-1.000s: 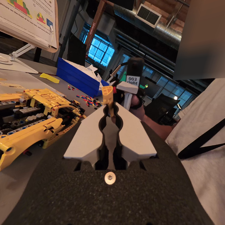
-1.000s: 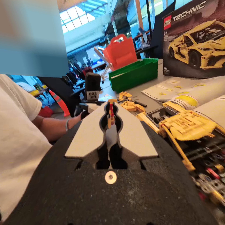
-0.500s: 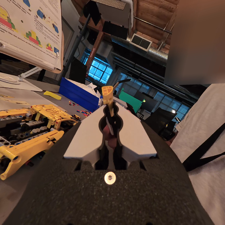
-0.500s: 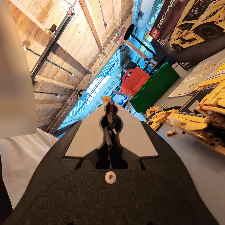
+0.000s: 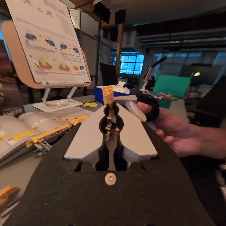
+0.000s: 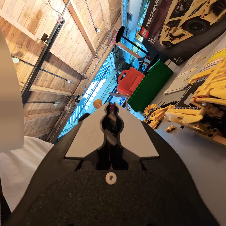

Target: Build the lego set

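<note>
The left gripper [image 5: 111, 105] is clamped on a yellow piece [image 5: 108, 96], which stands upright out of its tips, holes showing at the top end. The right gripper [image 6: 111, 106] is pinched shut on a small red pin [image 6: 111, 107]; in its own view the yellow piece [image 6: 97, 103] sits just left of its tips. From the left wrist view the right gripper [image 5: 126, 98] comes in flat from the side, its tip touching or nearly touching the piece — the pin itself is hidden there.

The step in hand looks like seating the pin into the piece, held in the air. To do it well, the pin should line up straight with its hole before any push; a skewed pin will jam or twist out of the grip. The left gripper ought to brace firmly, since the piece is held only by its lower end and could pivot under a side load.

The half-built car [image 6: 195, 110] lies on the table [image 6: 183, 159] to the right of the right gripper, with a green bin [image 6: 150, 88] beyond it — well apart from the join.
</note>
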### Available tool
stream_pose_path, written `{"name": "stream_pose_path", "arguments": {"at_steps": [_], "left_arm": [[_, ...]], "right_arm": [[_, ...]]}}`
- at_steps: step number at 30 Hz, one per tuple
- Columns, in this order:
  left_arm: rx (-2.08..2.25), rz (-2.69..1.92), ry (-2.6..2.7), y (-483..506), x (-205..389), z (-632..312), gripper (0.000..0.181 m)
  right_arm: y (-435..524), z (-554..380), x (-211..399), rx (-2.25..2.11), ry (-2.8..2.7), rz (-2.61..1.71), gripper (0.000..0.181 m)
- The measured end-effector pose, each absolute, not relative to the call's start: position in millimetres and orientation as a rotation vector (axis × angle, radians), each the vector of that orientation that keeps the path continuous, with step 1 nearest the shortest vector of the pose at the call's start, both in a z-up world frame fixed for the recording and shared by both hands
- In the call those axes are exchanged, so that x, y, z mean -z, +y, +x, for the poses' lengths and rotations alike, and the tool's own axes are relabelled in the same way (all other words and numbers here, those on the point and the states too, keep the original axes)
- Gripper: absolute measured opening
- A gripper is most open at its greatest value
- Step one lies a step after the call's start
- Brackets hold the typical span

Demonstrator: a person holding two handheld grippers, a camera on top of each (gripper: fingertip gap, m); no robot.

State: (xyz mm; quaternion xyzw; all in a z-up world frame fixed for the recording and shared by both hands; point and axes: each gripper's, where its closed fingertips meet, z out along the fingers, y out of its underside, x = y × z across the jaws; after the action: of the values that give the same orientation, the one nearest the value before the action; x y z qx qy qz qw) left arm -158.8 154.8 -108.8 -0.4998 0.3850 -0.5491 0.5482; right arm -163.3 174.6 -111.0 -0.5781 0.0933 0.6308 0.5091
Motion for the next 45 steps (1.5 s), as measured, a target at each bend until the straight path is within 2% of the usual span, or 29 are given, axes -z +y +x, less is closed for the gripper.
{"name": "stream_pose_path", "arguments": {"at_steps": [13, 45], "left_arm": [[0.985, -1.123, 0.955, 158, 109, -159, 0.007], [1.110, -1.088, 0.961, 148, 104, -159, 0.007]], "right_arm": [[174, -158, 111, -1.331, 0.228, -1.449, 0.003], [158, -161, 109, -1.559, 0.120, -1.424, 0.003]]}}
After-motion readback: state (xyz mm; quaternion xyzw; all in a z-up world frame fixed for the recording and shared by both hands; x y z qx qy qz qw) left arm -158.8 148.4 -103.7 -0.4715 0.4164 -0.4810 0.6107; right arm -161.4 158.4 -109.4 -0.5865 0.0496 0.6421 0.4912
